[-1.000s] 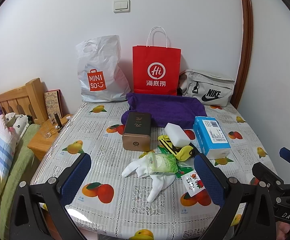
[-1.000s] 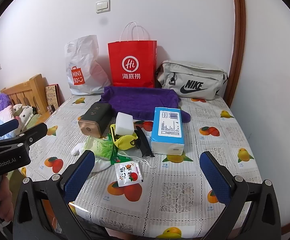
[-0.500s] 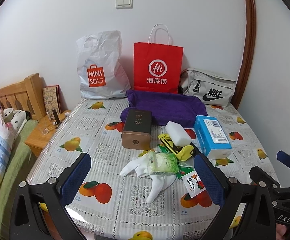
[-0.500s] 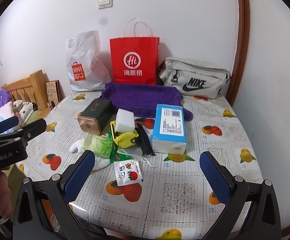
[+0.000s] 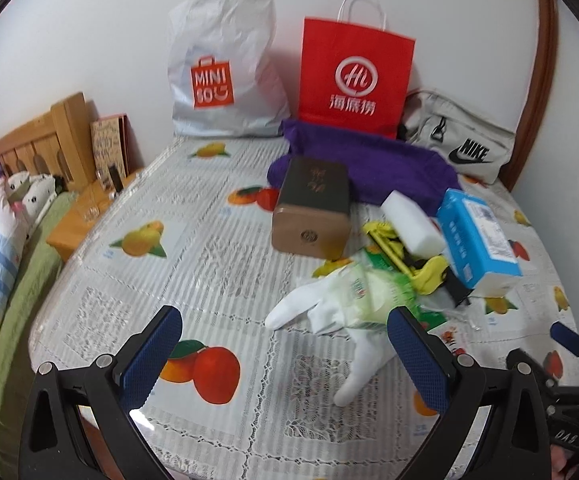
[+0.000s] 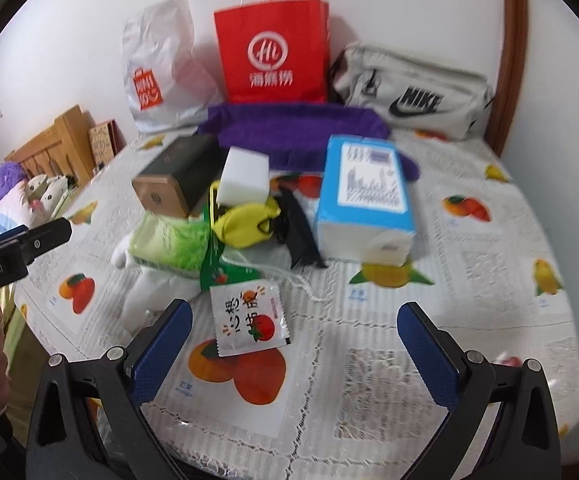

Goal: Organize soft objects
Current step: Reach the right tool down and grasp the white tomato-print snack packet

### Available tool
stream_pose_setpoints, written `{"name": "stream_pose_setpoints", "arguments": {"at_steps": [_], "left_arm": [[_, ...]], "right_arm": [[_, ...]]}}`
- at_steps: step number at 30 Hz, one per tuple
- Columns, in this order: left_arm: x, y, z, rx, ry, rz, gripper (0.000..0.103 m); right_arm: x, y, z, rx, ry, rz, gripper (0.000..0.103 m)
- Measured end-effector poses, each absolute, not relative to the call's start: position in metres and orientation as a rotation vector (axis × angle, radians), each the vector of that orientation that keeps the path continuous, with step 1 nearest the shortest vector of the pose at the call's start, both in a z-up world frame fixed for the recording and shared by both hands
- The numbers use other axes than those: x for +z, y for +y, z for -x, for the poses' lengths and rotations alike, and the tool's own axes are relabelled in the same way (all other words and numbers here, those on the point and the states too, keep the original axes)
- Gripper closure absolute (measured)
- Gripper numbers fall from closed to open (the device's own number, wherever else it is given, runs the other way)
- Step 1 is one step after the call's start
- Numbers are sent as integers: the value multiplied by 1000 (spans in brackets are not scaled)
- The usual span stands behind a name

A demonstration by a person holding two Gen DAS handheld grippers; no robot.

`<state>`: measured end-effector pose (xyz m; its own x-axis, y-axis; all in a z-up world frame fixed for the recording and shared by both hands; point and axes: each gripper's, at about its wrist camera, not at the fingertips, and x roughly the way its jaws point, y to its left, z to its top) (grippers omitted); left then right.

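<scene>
Left tongs (image 5: 285, 346): spread wide, nothing between the blue pads, hovering over the near part of the counter with the white glove just ahead of the right pad.
Right tongs (image 6: 295, 346): also spread wide and holding nothing; the snack sachet lies between the pads, slightly ahead of them.
White glove (image 5: 329, 320): flat on the counter, fingers splayed toward the near edge, its cuff under the green tissue pack.
Green tissue pack (image 6: 167, 242): resting on the glove, beside the yellow pouch.
Snack sachet (image 6: 249, 318): white with orange and tomato print, lying flat at the front of the pile.
Yellow pouch (image 6: 247, 222): crumpled in the middle of the pile, touching the white sponge block (image 6: 243, 180) behind it.
Blue tissue box (image 6: 363, 200): right of the pile, long side pointing away.
Brown box (image 5: 313, 208): left of the sponge, end face toward the cameras.
Purple towel (image 5: 369, 160): folded behind the boxes.
Back wall: Miniso bag (image 5: 221, 68), red paper bag (image 5: 355, 76), grey Nike bag (image 6: 413, 88) stand in a row.
Counter (image 5: 209, 260): covered with a fruit-print cloth.
</scene>
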<state>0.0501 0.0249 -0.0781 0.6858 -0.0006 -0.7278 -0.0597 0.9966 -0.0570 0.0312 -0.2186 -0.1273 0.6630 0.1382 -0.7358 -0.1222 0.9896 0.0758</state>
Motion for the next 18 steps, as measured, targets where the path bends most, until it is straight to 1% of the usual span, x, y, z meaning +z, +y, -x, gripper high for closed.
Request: {"name": "stream_pose_setpoints", "arguments": {"at_steps": [7,12,15,16,17,18], "left_arm": [[-106,35,-67,25,849,143,0],[-114,39,-72,15,853,156,0],[-116,40,-75,11,860,155,0],[-116,39,-75,10,860,154,0],[-117,39,-76,9,860,151,0],[-117,37,-76,4,855,149,0]], "right_arm": [[-176,-205,-58,225,930,28,2],[-192,-197,-70,254,958,14,2],[-197,-183,-70,253,935,94,2],[-200,-177,-70,260,923,137,5],[-201,-174,-68,263,904,158,6],[-200,-173,-66,279,888,154,11]]}}
